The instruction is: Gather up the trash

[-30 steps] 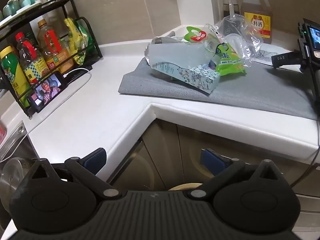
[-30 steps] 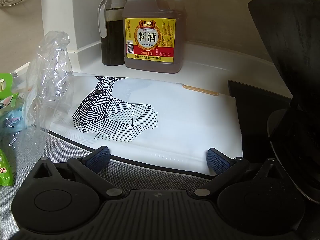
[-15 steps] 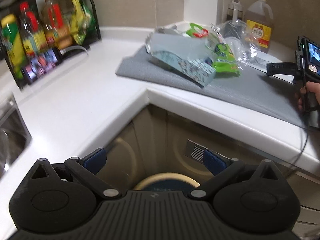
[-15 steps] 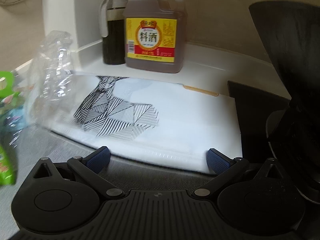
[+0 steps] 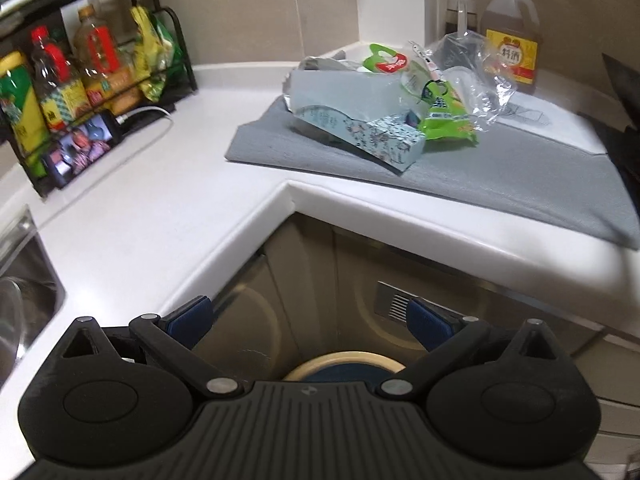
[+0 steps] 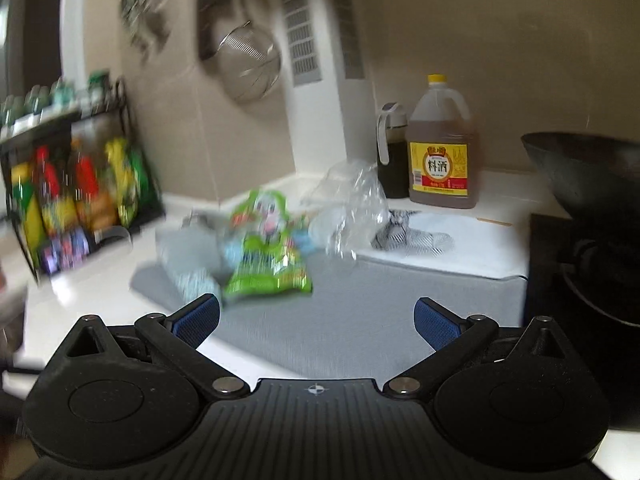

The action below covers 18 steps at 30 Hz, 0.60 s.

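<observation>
A pile of trash lies on a grey mat (image 5: 500, 168) on the white counter: a pale blue patterned carton (image 5: 352, 128), a green snack bag (image 5: 448, 120) and clear crumpled plastic (image 5: 476, 80). The same green bag (image 6: 268, 264), carton (image 6: 188, 264) and clear plastic (image 6: 352, 208) show blurred in the right wrist view. My left gripper (image 5: 312, 320) is open and empty, below the counter edge, above a round bin (image 5: 344, 366) on the floor. My right gripper (image 6: 316, 316) is open and empty, over the near part of the mat (image 6: 360, 320).
A rack of bottles (image 5: 72, 80) and a phone (image 5: 84, 146) stand at the left. A sink (image 5: 24, 300) is at the near left. A cooking-wine jug (image 6: 440, 152), a dark bottle (image 6: 392, 152) and a black wok (image 6: 592, 176) are at the back right.
My right gripper has pulled back and swung left from the patterned white cloth, now facing the trash pile. My left gripper has tilted and shifted a little, still above the bin.
</observation>
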Tool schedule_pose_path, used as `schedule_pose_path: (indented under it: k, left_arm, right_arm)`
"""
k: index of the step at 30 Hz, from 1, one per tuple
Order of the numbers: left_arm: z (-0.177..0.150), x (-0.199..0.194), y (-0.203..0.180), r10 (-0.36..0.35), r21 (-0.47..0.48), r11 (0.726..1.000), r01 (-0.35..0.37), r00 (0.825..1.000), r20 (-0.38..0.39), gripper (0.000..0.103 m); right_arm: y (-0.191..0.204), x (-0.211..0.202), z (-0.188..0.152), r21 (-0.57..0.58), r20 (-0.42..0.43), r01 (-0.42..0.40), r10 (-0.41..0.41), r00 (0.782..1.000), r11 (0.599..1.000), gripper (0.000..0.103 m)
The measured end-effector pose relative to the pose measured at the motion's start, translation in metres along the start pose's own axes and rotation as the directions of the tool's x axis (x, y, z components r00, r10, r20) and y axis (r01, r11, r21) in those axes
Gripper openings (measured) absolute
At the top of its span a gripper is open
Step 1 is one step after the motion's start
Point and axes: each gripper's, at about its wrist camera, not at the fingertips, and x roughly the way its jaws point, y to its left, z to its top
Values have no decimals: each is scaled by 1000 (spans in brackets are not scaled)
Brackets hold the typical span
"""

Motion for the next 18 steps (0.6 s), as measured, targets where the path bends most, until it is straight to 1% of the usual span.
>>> schedule_pose_path:
  k: [3, 5, 10, 13, 18]
  left_arm:
    - [-2, -3, -1, 11, 2, 1000, -11, 1000, -2, 103]
    - [-4, -7, 0, 2, -5, 1000, -2, 1000, 6, 103]
    - [-6, -24, 1, 15, -4, 1000, -15, 999, 49, 103]
    - [-7, -30, 3, 9, -16, 1000, -8, 998, 57, 103]
    - [-9, -36, 2, 21, -8, 1000, -21, 997, 73, 103]
  right_arm:
    - [11, -17, -8, -34, 2, 14, -13, 1000, 999, 103]
    - [15, -24, -12, -22, -4, 11, -11, 1000, 1000, 103]
    - [30, -32, -17, -39, -9, -7, 7, 1000, 999, 103]
    - [39, -36, -19, -68, -4, -15, 14, 1000, 998, 103]
    - [47, -37, -19, -96, 8, -4, 4, 1000, 995, 103]
